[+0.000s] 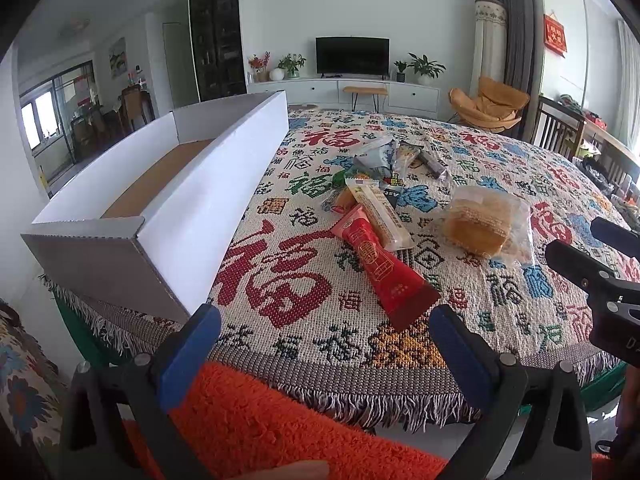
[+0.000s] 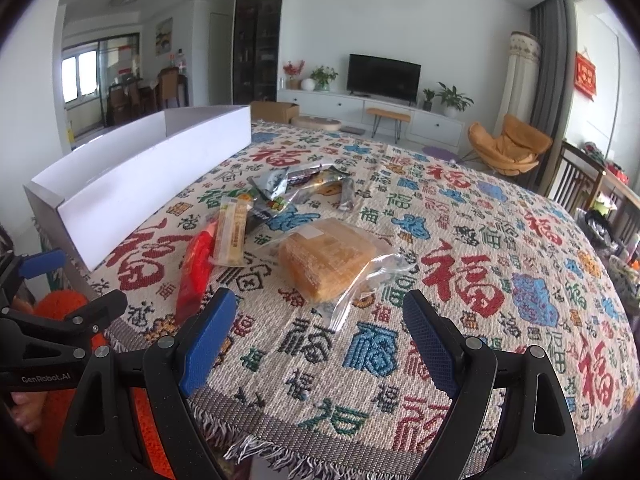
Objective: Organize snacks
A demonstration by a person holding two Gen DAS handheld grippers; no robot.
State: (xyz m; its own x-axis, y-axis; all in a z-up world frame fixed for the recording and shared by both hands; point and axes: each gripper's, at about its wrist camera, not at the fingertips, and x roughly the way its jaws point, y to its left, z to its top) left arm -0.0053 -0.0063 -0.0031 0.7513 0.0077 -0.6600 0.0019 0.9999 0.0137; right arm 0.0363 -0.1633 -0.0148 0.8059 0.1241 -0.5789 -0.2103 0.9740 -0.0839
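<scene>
Both the left gripper (image 1: 326,340) and the right gripper (image 2: 320,332) gape empty. The bagged cake (image 2: 326,258) looks soft and probably crushable; pinch its slippery clear wrapper (image 2: 362,284).

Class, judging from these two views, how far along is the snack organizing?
Done: nothing; the white box shows only bare cardboard. In hand: nothing; the left tool and right tool are open, empty. Left: red packet, clear bag of cakes, remaining pile.

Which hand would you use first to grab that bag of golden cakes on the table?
Probably the right. The right gripper is open and the bag of golden cakes lies almost straight ahead between its fingers. From the left gripper, also open, the bag sits off to the side, with the red packet nearer.
</scene>
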